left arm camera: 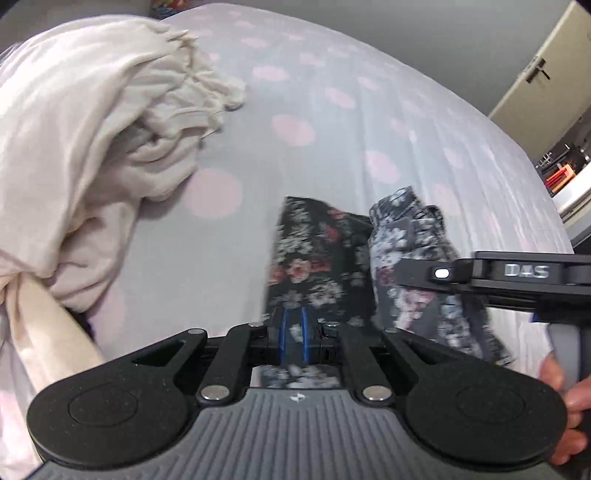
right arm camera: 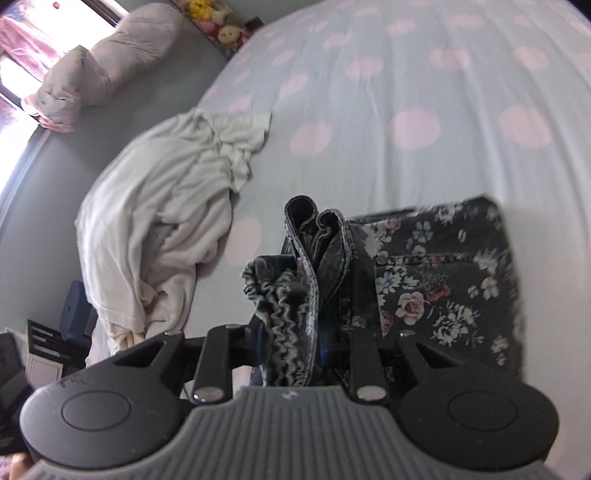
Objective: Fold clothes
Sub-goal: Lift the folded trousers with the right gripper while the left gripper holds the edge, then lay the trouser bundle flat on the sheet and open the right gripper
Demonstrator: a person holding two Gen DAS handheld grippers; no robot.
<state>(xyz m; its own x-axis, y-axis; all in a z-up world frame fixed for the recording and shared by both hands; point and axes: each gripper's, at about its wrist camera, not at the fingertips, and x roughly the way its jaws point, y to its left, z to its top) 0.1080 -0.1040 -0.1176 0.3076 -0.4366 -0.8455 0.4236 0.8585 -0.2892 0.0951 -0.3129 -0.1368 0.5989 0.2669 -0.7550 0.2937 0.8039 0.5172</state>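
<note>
A dark floral garment [left arm camera: 314, 258] lies on the bed, partly lifted. My left gripper [left arm camera: 293, 332] is shut on one edge of it, its blue-edged fingers pinching the fabric. My right gripper [right arm camera: 293, 339] is shut on the bunched elastic waistband [right arm camera: 284, 306] of the same floral garment [right arm camera: 443, 280], which stands up in folds between the fingers. The right gripper's body [left arm camera: 517, 273] shows in the left wrist view at the right, over the raised fabric. A crumpled white garment [left arm camera: 96, 140] lies to the left; it also shows in the right wrist view [right arm camera: 159, 221].
The bed sheet [left arm camera: 332, 110] is pale grey-blue with pink dots. A rolled duvet [right arm camera: 110, 55] and plush toys [right arm camera: 218, 22] sit beyond the bed. A door [left arm camera: 543, 70] and shelves are at right, dark furniture [right arm camera: 55, 339] at lower left.
</note>
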